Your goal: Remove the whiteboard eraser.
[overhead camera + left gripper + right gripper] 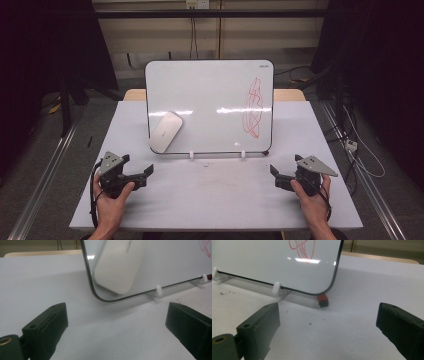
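A whiteboard (210, 100) stands propped upright on the middle of the table. A red scribble (253, 107) covers its right part, and a white oval eraser (166, 131) clings to its lower left. In the left gripper view the eraser (117, 265) is straight ahead on the whiteboard (175, 260). My left gripper (137, 165) rests near the table's front left, open, with nothing between its jaws (117, 320). My right gripper (286, 165) rests at the front right, also open and holding nothing (328, 322). Ahead of it are the scribble (302, 247) and the board's lower corner.
The white table (210, 200) has bare room between the grippers and the board. Two white clips (191, 155) hold the board's bottom edge. A small red and black block (322, 300) sits under the board's right corner. Dark stands and cables flank the table.
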Demonstrator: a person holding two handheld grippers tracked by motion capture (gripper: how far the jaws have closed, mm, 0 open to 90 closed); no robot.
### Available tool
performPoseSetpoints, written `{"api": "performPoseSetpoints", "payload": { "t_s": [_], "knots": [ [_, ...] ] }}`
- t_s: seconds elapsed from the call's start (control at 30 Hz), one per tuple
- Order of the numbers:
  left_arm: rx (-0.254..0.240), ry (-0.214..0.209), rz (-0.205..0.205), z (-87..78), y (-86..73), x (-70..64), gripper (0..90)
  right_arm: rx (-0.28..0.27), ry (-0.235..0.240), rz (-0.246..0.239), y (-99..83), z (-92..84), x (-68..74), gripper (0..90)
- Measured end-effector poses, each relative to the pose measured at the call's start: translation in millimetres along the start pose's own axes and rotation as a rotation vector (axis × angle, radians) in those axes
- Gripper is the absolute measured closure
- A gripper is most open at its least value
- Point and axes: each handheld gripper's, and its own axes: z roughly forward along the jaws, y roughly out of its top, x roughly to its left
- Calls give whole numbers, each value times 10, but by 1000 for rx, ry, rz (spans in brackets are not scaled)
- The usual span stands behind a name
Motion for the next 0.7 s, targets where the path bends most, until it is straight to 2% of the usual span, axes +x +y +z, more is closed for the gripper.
{"api": "performPoseSetpoints", "payload": {
  "t_s": [0.03,0.07,0.2,0.47,0.7],
  "knots": [
    [12,-5,14,-5,1,-6,43,-2,-1,-1,0,-3,-7,49],
    [0,-10,5,0,0,-30,43,-1,-1,3,-5,-11,-19,49],
    [3,-17,32,-11,21,-91,43,-5,1,9,-10,-22,-39,47],
    [23,-47,40,98,58,-125,43,11,11,21,-19,-3,-65,47],
    [50,-61,52,126,132,-166,49,6,20,17,-12,-8,-54,48]
  ]
}}
